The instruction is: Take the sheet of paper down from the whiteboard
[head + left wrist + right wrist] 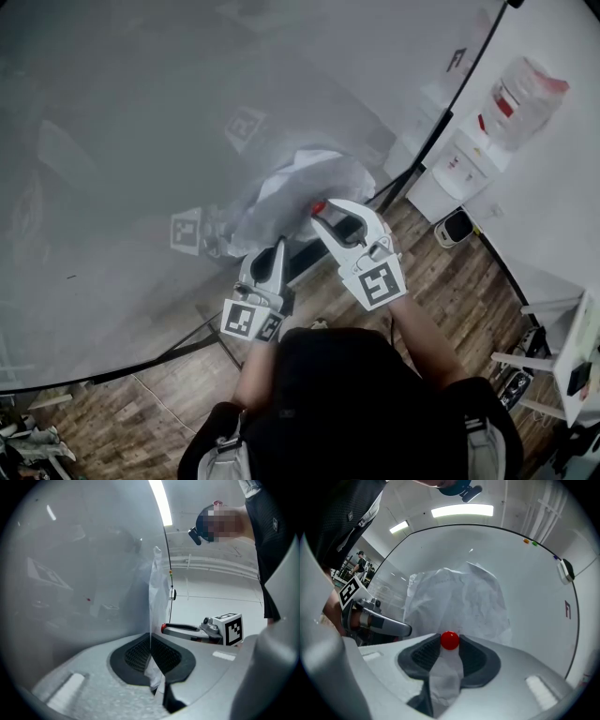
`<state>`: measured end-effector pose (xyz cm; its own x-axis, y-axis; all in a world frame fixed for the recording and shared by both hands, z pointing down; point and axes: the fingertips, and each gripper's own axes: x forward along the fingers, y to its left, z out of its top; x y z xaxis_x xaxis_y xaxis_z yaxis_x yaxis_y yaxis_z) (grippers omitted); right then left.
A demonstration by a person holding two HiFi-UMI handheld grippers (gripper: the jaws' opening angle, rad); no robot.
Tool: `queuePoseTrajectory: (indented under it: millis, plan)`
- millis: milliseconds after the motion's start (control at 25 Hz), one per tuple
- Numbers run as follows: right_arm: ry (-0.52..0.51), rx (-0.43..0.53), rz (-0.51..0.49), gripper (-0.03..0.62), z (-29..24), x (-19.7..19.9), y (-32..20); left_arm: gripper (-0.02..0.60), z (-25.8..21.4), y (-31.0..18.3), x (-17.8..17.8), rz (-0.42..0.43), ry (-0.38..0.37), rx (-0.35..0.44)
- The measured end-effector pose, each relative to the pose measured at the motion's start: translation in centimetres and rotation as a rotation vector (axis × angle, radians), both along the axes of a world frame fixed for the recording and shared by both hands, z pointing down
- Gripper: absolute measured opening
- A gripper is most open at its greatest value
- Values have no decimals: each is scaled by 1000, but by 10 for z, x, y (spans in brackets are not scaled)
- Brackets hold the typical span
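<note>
A crumpled white sheet of paper (302, 187) hangs against the whiteboard (141, 112). My left gripper (277, 246) is shut on the paper's lower left edge; in the left gripper view the paper (156, 588) runs up from between the closed pads (140, 651). To its right, my right gripper (324, 211) has its pads on either side of a small round red magnet (319, 207). In the right gripper view the magnet (450, 640) sits between the pad tips, touching both, with the paper (459, 599) behind it and a strip of paper lower in the gap.
The whiteboard's black frame (441, 122) runs down to the wooden floor (450, 281). A water dispenser (469, 159) and a small bin (457, 226) stand to its right. An eraser (566, 570) clings to the board's right side.
</note>
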<state>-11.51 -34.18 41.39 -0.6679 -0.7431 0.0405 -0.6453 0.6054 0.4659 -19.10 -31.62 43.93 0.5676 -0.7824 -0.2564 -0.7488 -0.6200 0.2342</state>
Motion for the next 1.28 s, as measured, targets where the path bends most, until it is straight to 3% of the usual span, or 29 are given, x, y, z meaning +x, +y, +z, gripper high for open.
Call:
queuePoseTrajectory:
  millis: [440,720,920,1280]
  plan:
    - [-12,-2,0,130,-3,15,30,9,-6,37,2,-31,-82,29]
    - [-20,-3,-55,130,-4,36,66,9,-12,83,30,-76,-125,23]
    - [-29,-23,-67,130,0,74,100,9,-8,119,61,-103,-122,2]
    - [-18,-41,-49,130,12,176,163,9,-8,182,149,-109,-97,-9]
